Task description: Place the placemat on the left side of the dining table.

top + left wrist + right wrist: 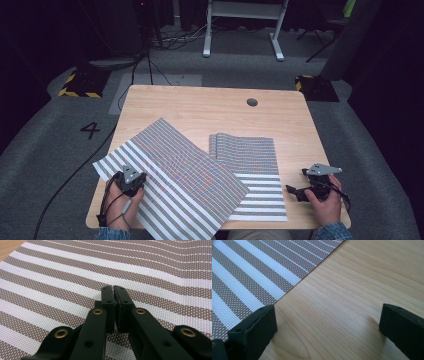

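Observation:
Two striped woven placemats lie on the wooden table (200,102). The larger-looking one (170,170) is turned at an angle and overlaps the other mat (252,155), which lies straight. My left gripper (135,181) stands on the angled mat's left part. Its jaws are shut, tips (114,288) down on the brown and white weave (155,272); whether a pinch of the weave is caught between them I cannot tell. My right gripper (294,192) rests low over bare wood just right of the straight mat's edge (249,277). It is open (327,315) with nothing between its jaws.
A round cable hole (252,102) sits in the tabletop at the back. The angled mat's near corner hangs past the table's front edge (200,231). Bare wood (310,140) lies right of the mats. Cables and a white frame (242,30) stand on the floor beyond.

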The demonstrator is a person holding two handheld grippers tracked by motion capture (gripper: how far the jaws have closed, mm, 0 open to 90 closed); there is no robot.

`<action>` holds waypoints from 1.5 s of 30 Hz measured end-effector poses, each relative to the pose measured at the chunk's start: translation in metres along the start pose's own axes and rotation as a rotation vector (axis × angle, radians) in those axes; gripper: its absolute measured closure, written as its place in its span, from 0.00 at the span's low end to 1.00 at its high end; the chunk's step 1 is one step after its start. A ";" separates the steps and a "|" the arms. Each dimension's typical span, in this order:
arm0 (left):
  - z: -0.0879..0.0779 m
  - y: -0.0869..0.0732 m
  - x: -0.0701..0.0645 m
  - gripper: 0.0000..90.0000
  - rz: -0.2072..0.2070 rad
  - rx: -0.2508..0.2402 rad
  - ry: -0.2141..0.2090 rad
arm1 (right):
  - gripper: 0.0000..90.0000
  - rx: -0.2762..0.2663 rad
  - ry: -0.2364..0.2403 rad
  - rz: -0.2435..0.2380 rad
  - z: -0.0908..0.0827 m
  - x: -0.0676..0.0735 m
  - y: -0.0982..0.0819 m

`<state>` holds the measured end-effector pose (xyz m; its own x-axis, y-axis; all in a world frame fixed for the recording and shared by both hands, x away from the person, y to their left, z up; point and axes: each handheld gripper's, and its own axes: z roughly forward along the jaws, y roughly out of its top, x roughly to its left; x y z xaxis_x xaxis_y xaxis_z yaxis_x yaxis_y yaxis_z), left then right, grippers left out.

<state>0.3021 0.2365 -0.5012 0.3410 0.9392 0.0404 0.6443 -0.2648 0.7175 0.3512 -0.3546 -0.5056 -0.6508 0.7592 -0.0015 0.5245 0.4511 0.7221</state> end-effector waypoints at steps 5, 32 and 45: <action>0.000 0.000 0.005 0.70 0.006 -0.003 0.071 | 0.02 0.001 0.001 -0.002 0.000 0.000 0.000; -0.004 -0.002 0.019 0.88 -0.099 0.016 0.025 | 0.02 0.004 0.002 -0.010 0.000 0.000 0.000; -0.030 0.046 0.017 0.95 0.053 -0.088 0.033 | 0.02 0.004 0.002 -0.010 0.000 0.000 0.000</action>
<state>0.3173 0.2471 -0.4467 0.3493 0.9315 0.1018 0.5631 -0.2955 0.7718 0.3511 -0.3552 -0.5056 -0.6571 0.7538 -0.0073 0.5201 0.4603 0.7195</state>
